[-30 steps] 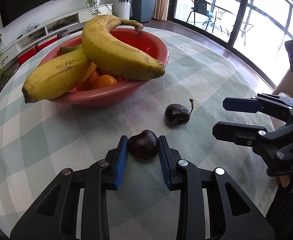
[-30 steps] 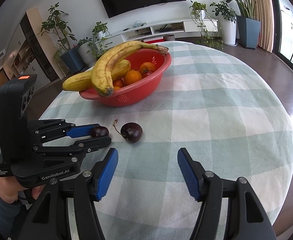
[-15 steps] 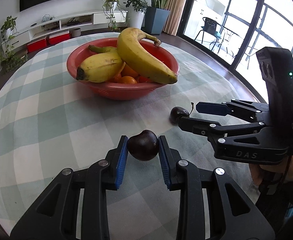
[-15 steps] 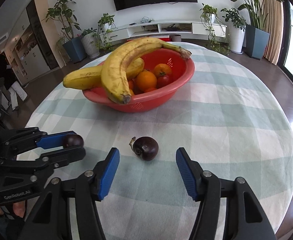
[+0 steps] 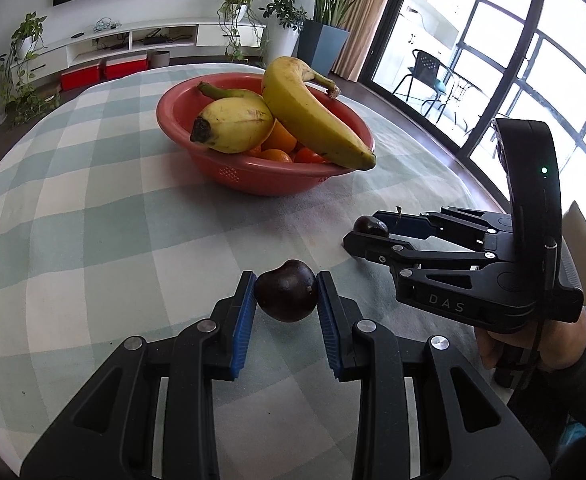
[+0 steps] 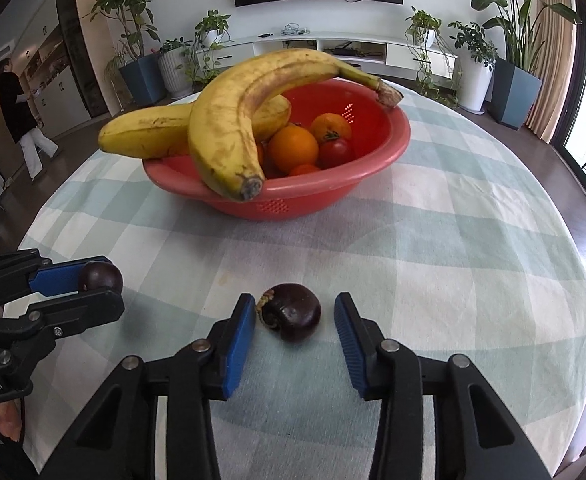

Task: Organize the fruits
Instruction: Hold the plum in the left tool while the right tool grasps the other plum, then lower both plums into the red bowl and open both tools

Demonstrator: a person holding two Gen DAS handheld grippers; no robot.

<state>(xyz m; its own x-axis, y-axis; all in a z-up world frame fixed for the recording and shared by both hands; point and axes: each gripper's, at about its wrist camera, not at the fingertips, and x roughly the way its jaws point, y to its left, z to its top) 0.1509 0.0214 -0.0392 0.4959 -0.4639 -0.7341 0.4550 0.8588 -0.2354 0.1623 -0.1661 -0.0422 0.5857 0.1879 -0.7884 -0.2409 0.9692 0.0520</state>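
Fruit on a round table (image 6: 473, 240) covered with a pale green and white checked cloth.

Item 1: dark purple, glossy cherry without visible stalk (image 5: 287, 296). Location: clamped between the blue ribbed pads of the left gripper (image 5: 287, 300), both pads pressing its sides; in the right wrist view it shows at the tip of that gripper (image 6: 101, 276), apparently just above the cloth.

Item 2: second dark purple cherry with a short brown stalk (image 6: 291, 311). Location: lying on the cloth between the two blue pads of the right gripper (image 6: 293, 320). Jaws closing around it; left pad just beside the stalk end, right pad with a visible gap to the fruit, so no grip yet. In the left wrist view only the top of this cherry (image 5: 370, 226) shows above the black fingers.

Item 3: red plastic bowl with small perforations (image 6: 397, 136). Location: farther along the table, well apart from both cherries. Contents: two yellow, brown-speckled bananas (image 6: 229, 120) lying across it with ends overhanging the rim, round oranges (image 6: 293, 148), a small red tomato (image 6: 335, 152).

Item 4: hand in a grey sleeve (image 5: 533, 344), holding the right gripper's handle.

Background: potted plants, low white shelf unit, wall-mounted dark screen, a person standing at far left.
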